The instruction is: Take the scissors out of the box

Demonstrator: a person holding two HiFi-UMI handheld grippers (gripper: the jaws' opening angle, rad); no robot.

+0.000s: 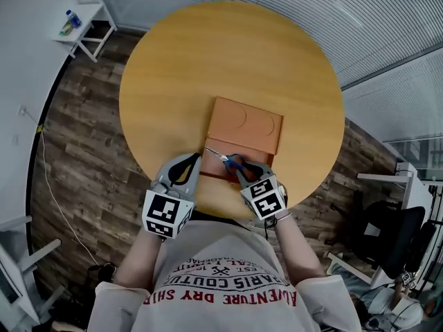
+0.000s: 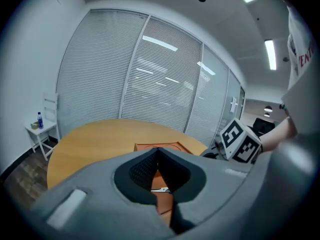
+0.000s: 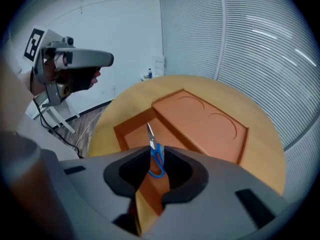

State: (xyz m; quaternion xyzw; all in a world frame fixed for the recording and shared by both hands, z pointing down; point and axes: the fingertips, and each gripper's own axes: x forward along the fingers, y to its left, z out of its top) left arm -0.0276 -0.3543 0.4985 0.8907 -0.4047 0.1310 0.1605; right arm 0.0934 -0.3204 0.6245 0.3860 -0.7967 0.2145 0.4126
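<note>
Scissors (image 1: 232,162) with blue handles lie flat inside the open orange box (image 1: 213,166), blades pointing toward the person's left, so the task's main step is not yet done: nothing has lifted them clear. The box sits on the near side of the round wooden desk (image 1: 228,54), and its lid (image 1: 247,123) lies flat just beyond the tray, leaving the inside fully open to reach. The right tool (image 1: 242,168) hangs directly over the handle end of the scissors, angled steeply down. In the right gripper view its 2 jaws stand apart, with the blue handle loops showing in the gap between them. The pads do not appear to press on the loops, so I judge this as a lined-up approach and not a grip. The left tool (image 1: 196,158) hovers at the near left corner of the box. In the left gripper view its jaw tips meet, with nothing pinched between them, and the tray and a sliver of the scissors show through the gap lower down. It looks placed to steady the box, though I cannot tell whether it touches the rim. By my reading, the task is at its early-middle stage: the box is open and the right tool is in place. What is left is to lower that tool onto the handles, close on them, raise the scissors over the rim and set them down on the bare desk beside the box.
</note>
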